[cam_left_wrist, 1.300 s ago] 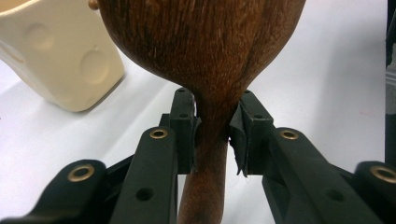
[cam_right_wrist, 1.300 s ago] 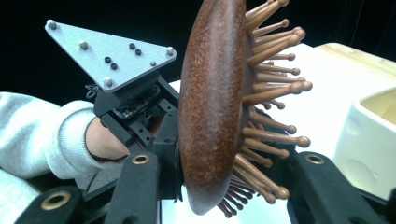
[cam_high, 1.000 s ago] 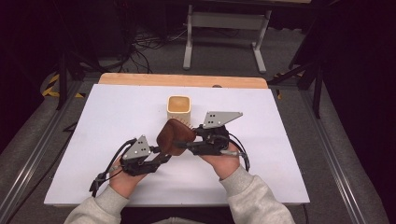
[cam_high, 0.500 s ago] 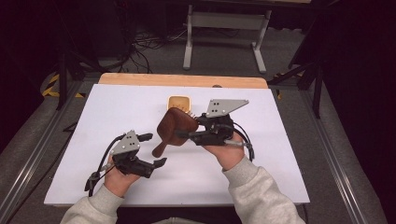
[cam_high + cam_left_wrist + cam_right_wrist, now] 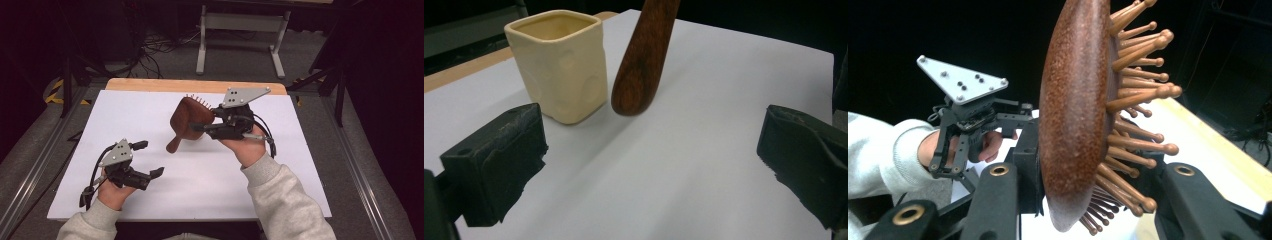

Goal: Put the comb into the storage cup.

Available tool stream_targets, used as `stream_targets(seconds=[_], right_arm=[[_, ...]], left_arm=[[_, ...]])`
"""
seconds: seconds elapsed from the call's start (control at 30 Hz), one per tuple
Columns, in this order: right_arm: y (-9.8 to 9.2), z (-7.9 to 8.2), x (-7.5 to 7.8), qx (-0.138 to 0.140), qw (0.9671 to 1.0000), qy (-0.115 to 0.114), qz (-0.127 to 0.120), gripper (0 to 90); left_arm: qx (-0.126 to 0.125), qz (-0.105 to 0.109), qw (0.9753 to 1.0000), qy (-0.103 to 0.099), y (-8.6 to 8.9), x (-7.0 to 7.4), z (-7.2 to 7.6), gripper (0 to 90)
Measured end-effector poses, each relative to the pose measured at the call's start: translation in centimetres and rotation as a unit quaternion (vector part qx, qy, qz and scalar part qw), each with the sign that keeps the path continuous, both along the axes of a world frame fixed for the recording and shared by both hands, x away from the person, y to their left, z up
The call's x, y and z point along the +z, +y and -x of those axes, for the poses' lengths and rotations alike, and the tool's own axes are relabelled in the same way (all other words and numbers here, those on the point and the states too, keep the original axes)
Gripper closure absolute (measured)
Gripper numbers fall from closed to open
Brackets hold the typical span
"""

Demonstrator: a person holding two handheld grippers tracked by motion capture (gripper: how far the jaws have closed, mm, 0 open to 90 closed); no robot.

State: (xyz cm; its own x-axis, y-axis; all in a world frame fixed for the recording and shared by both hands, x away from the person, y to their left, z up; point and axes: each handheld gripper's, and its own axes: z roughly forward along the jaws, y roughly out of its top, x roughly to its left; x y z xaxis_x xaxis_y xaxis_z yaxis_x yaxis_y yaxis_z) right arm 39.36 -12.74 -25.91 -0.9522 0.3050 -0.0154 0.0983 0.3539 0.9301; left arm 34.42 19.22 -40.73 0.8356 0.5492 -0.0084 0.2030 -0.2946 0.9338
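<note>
right hand-held gripper (image 5: 202, 127) clamps dark brown wooden paddle hairbrush (image 5: 186, 120) by its head, held above white worktop (image 5: 300, 165), handle slanting down toward cream square ceramic cup (image 5: 559, 65). left hand-held gripper (image 5: 148, 159) wide open, empty, nearer the person.

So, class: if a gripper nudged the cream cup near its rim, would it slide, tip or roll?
The cream cup has squarish sides, so it probably won't roll. It looks taller than wide, so a nudge near the rim may tip it. It looks glazed and stands on a smooth white table, so it might slide.
</note>
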Motion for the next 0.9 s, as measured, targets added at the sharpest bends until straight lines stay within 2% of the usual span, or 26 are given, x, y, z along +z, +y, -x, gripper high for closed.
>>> stream_targets(seconds=[0.43,0.9], right_arm=[[0.0,-1.7,2.2,-0.017,0.9997,-0.016,-0.006,59.6],[-0.1,-4.3,3.2,-0.059,0.9979,-0.028,-0.007,59.6]], left_arm=[[0.02,0.004,0.9998,0.0,2.2,-0.5,0.2,0.3],[0.032,0.006,0.9994,0.008,3.6,-1.0,-0.1,0.1]])
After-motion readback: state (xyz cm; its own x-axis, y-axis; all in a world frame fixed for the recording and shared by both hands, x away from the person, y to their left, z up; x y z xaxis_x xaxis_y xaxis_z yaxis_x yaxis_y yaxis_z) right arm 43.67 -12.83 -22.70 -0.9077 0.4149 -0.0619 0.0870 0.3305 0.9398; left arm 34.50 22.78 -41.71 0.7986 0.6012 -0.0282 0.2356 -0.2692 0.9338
